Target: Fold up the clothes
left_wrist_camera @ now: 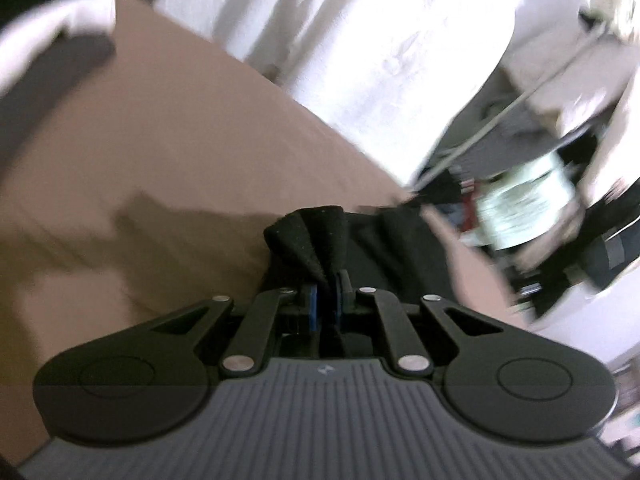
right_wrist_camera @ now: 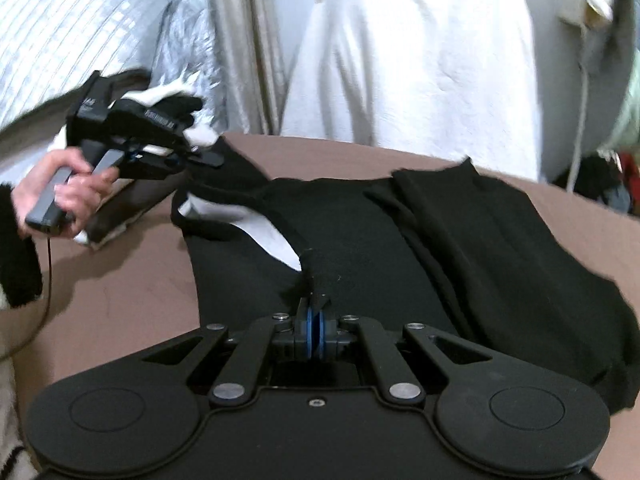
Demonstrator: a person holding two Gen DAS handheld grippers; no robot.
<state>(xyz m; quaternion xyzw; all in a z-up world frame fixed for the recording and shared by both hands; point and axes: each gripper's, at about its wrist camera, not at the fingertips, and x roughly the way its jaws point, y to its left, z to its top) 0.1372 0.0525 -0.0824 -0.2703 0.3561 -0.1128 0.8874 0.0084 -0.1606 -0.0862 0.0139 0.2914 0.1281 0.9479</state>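
A black garment (right_wrist_camera: 460, 236) with a white inner lining (right_wrist_camera: 256, 220) lies spread on the brown table (right_wrist_camera: 120, 292). My right gripper (right_wrist_camera: 315, 308) is shut on a fold of its near edge. My left gripper (right_wrist_camera: 200, 160), held in a hand at the left of the right wrist view, is shut on the garment's far left corner and lifts it. In the left wrist view the left gripper (left_wrist_camera: 327, 280) pinches a bunched bit of black fabric (left_wrist_camera: 312, 236) between its blue pads.
A white curtain or sheet (right_wrist_camera: 400, 52) hangs behind the table. A quilted white cover (right_wrist_camera: 72, 28) is at the back left. Cluttered items and a cord (left_wrist_camera: 520, 200) sit beyond the table's right edge. A cable (right_wrist_camera: 44, 304) trails from the left gripper.
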